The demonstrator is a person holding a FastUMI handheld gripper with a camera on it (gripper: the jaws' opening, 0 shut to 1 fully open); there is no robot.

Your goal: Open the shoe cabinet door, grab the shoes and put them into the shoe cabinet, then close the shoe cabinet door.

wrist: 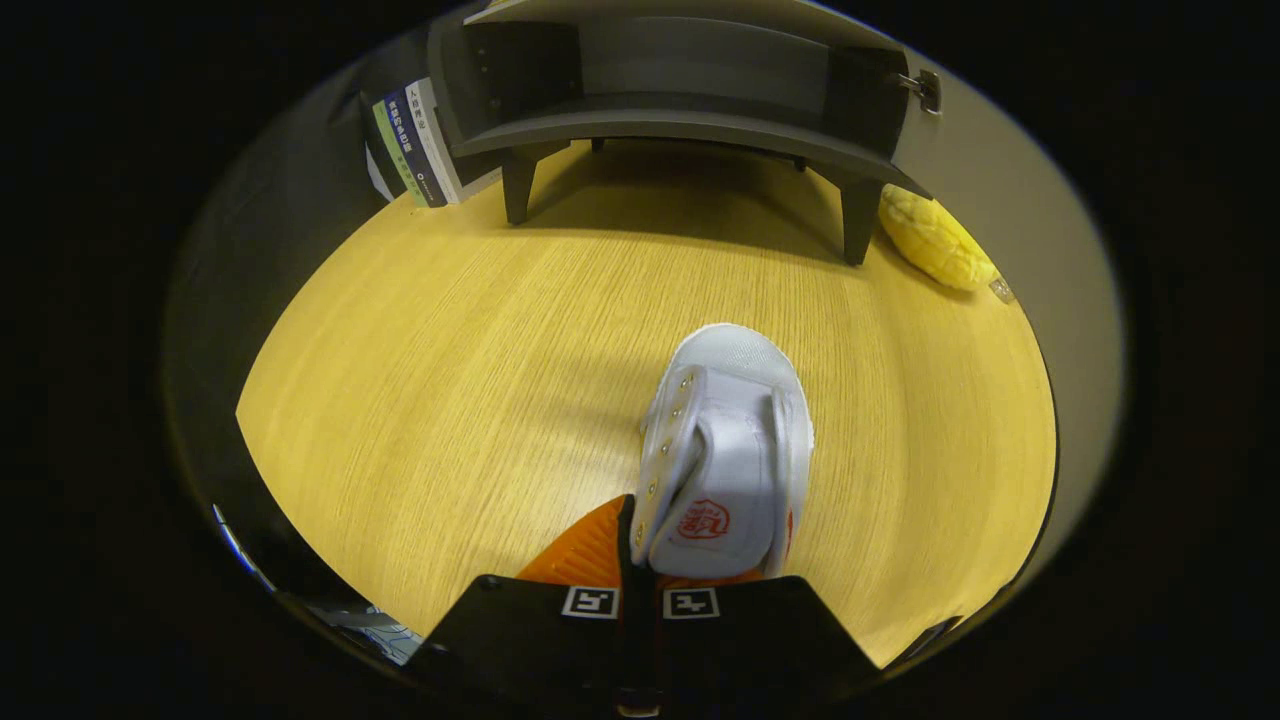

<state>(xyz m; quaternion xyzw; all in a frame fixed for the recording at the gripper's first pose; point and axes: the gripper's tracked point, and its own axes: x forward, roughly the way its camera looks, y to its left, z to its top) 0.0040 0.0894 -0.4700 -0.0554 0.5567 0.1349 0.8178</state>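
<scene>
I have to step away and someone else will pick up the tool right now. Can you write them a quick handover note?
Tool: fingers closed together on the left side wall of the white canvas shoe, which points toe-first toward the cabinet.
Shoe cabinet: stands at the far end of the wooden table, beyond the shoe; its door is open to the right and the shelf inside looks bare.
Nearby: books lean left of the cabinet, a yellow plush toy lies by its right leg.
Done: door opened, shoe grasped.
Left: carry the shoe onto the shelf, release it, shut the door.
</scene>
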